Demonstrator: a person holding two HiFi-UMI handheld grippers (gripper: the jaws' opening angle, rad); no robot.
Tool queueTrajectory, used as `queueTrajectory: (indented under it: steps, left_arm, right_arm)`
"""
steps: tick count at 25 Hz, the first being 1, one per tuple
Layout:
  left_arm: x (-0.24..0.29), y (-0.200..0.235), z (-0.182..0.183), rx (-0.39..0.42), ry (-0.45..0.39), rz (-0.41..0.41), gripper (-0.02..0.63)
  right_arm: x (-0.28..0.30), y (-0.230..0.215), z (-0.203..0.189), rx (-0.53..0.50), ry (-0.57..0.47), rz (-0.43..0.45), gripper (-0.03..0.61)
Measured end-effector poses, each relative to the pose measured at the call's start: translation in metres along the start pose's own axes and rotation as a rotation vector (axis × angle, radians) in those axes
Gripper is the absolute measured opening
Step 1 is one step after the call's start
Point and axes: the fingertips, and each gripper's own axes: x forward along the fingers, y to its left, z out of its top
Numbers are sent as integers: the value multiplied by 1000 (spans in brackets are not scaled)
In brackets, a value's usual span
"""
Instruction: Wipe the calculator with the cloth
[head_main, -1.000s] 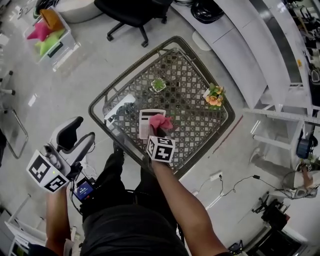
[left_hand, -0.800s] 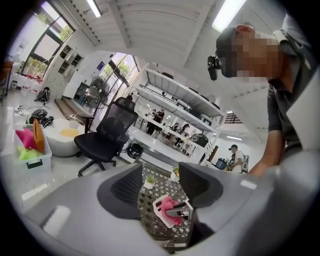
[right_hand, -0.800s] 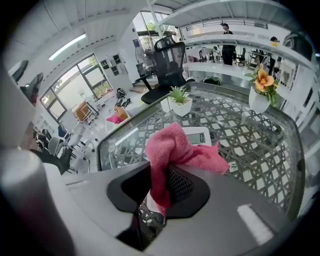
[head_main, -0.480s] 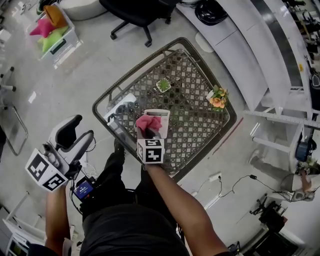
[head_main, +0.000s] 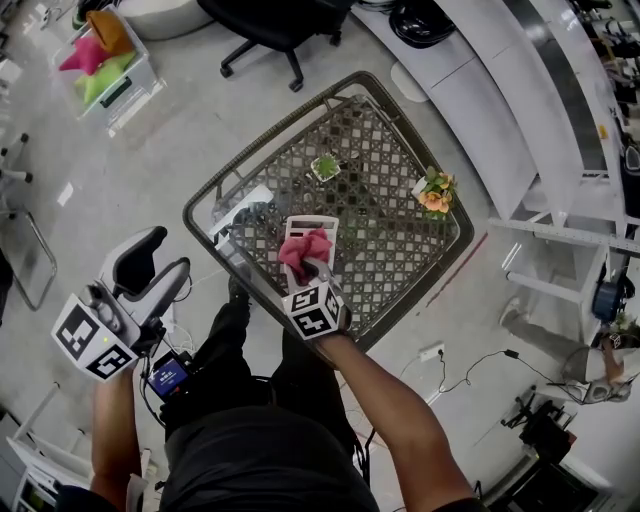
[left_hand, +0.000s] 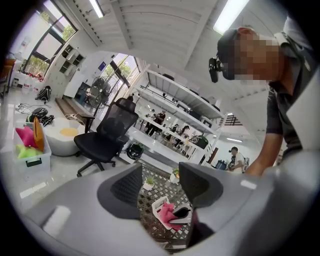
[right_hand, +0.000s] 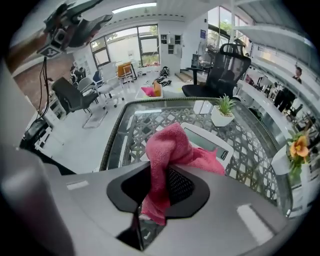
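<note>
A white calculator (head_main: 312, 226) lies on the wicker glass-topped table (head_main: 400, 250), near its front-left side. A pink cloth (head_main: 304, 250) rests on the calculator's near half, pinched in my right gripper (head_main: 315, 272), which points steeply down at it. In the right gripper view the cloth (right_hand: 170, 150) bunches up between the shut jaws and drapes over the calculator (right_hand: 212, 142). My left gripper (head_main: 150, 268) hangs off the table to the left, open and holding nothing. It looks across at the calculator (left_hand: 158, 205) and cloth (left_hand: 170, 212).
On the table stand a small green plant pot (head_main: 324, 167) and a pot of orange flowers (head_main: 432, 195), and a white flat object (head_main: 240, 208) lies at its left edge. A black office chair (head_main: 280, 25) and a bin of coloured cloths (head_main: 100, 60) stand beyond.
My right gripper has dragged the cloth from the calculator's right side to the left and then back towards its middle, rolling as it went. The left gripper has stayed put.
</note>
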Motion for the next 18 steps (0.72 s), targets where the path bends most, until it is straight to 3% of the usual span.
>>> queueTrajectory:
  steps: [7,12,15,18]
  left_arm:
    - [11,-8,1,13,13,-12,247]
    - [23,-16,1,18,14,-31,247]
    - [27,-20,0,18,18,-37,247]
    - [29,-23,0,17,22,-39,247]
  right_arm:
    - [-9,-22,-21,-63,26,-24,69]
    - [-19,-47,-36,-55,41,-64,69]
    - [-24,-60,-44,-20,46,-100,69]
    - [-32,-73,-51,99,31,-144,69]
